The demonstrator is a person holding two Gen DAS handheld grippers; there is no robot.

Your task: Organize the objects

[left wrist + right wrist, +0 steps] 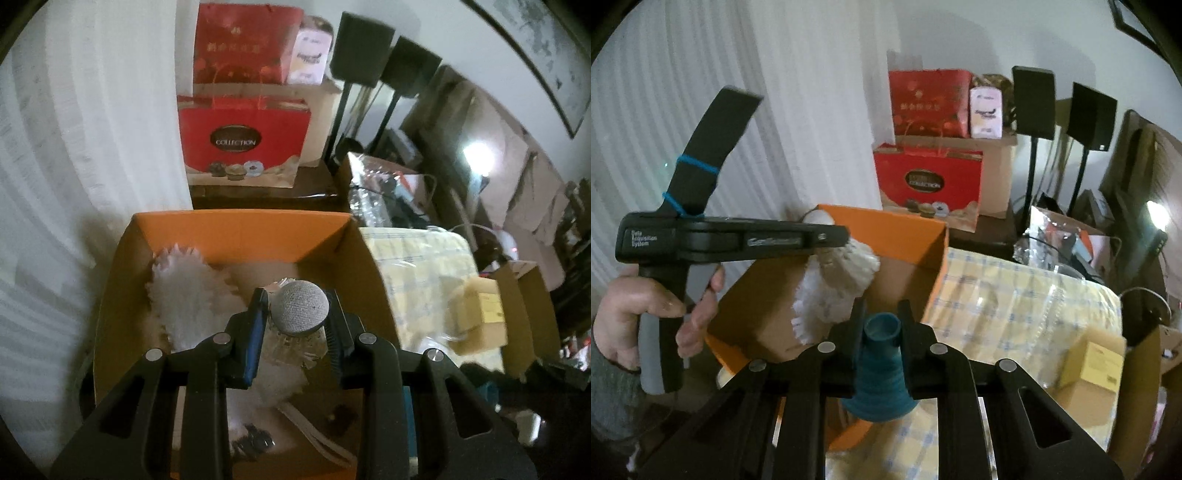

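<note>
Two hand-held grippers, both loaded.

Left hand-held gripper: jaws clamped on a round grey fabric-covered disc, something crinkly and clear, perhaps plastic wrap, beneath it. It hangs tilted down over the open orange cardboard box. Inside the box: a white fluffy duster-like piece at 10 o'clock from the disc, and small dark bits near the lower floor, too dim to name. In the right wrist view the same tool shows from the side, a hand wrapped round its grip.

Right hand-held gripper: jaws closed on the narrow neck of a teal ribbed cone-shaped item, possibly a collapsible funnel. It sits short of the box, whose near corner lies at 9 o'clock, over a surface under a yellow checked cloth.

Further out: a yellow carton at 3 o'clock, red gift bags at 12 o'clock against the curtain.

Step in hand, as judged: dropping gathered items into the box. Next: lower the disc clear of the duster, ease the jaws apart, withdraw; then bring the teal piece over the rim without fouling the left tool.
</note>
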